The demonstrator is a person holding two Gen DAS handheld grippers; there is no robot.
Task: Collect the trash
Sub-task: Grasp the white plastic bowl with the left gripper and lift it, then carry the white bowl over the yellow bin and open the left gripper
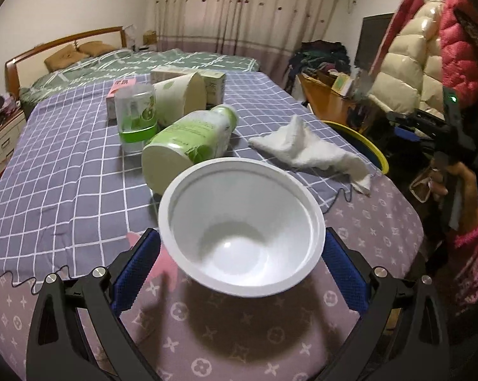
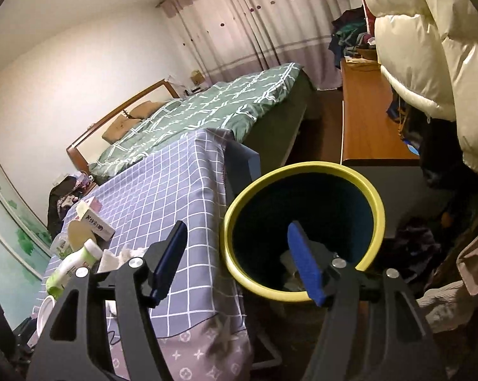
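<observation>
My left gripper (image 1: 241,250) is shut on a white plastic bowl (image 1: 242,228); its blue pads (image 1: 137,266) press the bowl's sides, and the bowl hangs tilted above the table with its shadow beneath. Behind it lie a green-and-white bottle (image 1: 191,139) on its side, a clear jar with a green band (image 1: 135,114), a tipped paper cup (image 1: 181,95) and a crumpled white cloth (image 1: 305,146). My right gripper (image 2: 235,225) is open and empty above the yellow-rimmed bin (image 2: 302,171), which stands beside the table; pale scraps lie in its bottom.
The table wears a purple checked cloth (image 1: 64,165) over a pink patterned one. Cardboard boxes (image 1: 188,76) stand at the back. Beyond are a bed (image 2: 207,111), a wooden desk (image 2: 366,120) and puffy jackets (image 2: 423,47) hanging close on the right.
</observation>
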